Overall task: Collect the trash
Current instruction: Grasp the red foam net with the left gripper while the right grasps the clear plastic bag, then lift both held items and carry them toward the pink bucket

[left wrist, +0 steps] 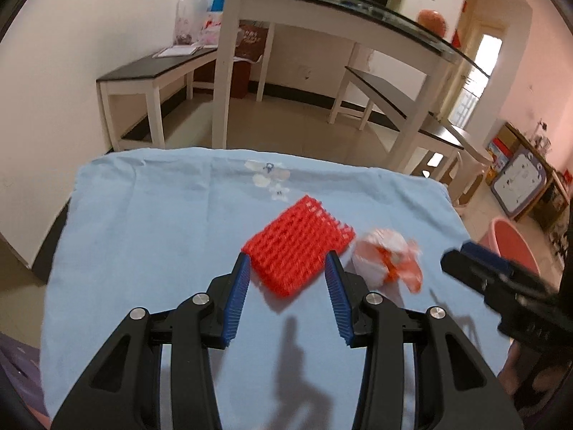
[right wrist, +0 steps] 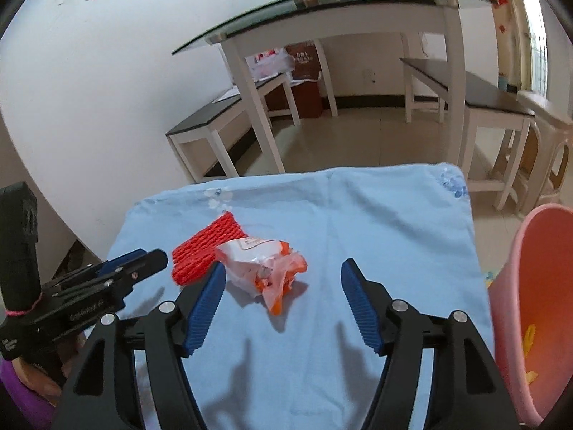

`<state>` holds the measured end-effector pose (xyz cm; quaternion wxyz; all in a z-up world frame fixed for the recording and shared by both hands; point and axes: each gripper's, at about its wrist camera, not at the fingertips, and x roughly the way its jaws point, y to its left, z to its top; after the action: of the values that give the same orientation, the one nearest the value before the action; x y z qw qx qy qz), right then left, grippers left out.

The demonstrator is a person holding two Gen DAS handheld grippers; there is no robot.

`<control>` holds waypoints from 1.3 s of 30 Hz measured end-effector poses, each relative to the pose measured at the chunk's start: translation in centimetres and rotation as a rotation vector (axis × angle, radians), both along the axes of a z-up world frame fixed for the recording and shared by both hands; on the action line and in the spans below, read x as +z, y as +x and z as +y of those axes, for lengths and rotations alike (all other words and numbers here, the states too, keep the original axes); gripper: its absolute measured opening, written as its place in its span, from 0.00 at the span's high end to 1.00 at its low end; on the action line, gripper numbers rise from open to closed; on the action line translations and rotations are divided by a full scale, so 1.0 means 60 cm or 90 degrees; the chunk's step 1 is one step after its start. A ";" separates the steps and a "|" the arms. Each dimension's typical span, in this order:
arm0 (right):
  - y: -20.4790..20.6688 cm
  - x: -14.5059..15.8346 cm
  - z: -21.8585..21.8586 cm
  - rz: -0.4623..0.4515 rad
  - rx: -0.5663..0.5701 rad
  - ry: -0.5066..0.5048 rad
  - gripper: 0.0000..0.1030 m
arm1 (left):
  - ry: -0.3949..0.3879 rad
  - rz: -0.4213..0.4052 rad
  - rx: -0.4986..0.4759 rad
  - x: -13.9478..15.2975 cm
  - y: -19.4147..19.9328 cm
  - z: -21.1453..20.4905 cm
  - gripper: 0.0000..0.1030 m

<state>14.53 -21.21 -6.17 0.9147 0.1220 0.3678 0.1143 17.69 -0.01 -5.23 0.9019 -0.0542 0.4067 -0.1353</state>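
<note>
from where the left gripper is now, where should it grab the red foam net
Probably the near corner of the red foam net, coming straight forward. It lies flat on the blue cloth, already between the open left gripper fingers, and looks soft enough to pinch.

Even indoor light; window [right wrist: 533,36] glare blown out; soft shadows on blue cloth [left wrist: 161,215]; fisheye edges warped, slight blur.

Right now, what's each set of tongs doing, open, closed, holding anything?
Left tongs: open, empty, straddling the red foam net.
Right tongs: open, empty, around the crumpled wrapper.
</note>
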 end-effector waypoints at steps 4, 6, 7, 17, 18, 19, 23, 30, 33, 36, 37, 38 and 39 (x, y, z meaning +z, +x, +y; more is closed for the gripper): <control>0.020 -0.017 -0.009 0.021 0.002 0.039 0.35 | -0.003 0.021 0.024 -0.017 0.042 0.001 0.58; 0.028 -0.025 -0.010 0.030 0.005 0.044 0.34 | 0.006 0.031 0.026 -0.028 0.059 -0.003 0.58; 0.032 -0.030 -0.009 0.034 0.007 0.043 0.34 | 0.010 0.038 0.023 -0.034 0.065 -0.006 0.58; 0.064 -0.066 0.011 0.070 0.055 0.052 0.65 | 0.042 0.030 0.021 -0.056 0.056 -0.023 0.69; 0.064 -0.066 0.013 0.070 0.060 0.050 0.66 | 0.047 0.026 0.023 -0.055 0.051 -0.025 0.71; 0.062 -0.065 0.015 0.065 0.060 0.049 0.68 | 0.051 0.022 0.026 -0.053 0.047 -0.026 0.78; 0.053 -0.057 0.014 0.055 0.061 0.049 0.71 | 0.025 0.030 0.025 -0.045 0.033 -0.020 0.90; 0.006 -0.027 0.009 0.027 0.056 0.038 0.71 | -0.002 0.019 0.036 -0.017 -0.017 -0.010 0.91; -0.024 -0.013 0.011 0.011 0.058 0.021 0.71 | -0.012 0.014 0.042 -0.003 -0.045 -0.005 0.91; -0.057 -0.001 0.017 -0.003 0.061 0.001 0.71 | -0.021 0.009 0.053 0.010 -0.074 0.001 0.91; -0.069 0.002 0.018 -0.005 0.062 -0.004 0.71 | -0.023 0.006 0.057 0.014 -0.085 0.003 0.91; -0.080 0.005 0.020 -0.008 0.064 -0.009 0.71 | -0.025 0.002 0.059 0.018 -0.094 0.004 0.91; -0.086 0.008 0.023 -0.009 0.067 -0.011 0.71 | -0.025 0.000 0.060 0.021 -0.104 0.005 0.91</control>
<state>9.37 -19.80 -5.72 0.9111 0.0937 0.3684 0.1597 11.45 0.30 -3.96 0.9062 -0.0907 0.4006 -0.1004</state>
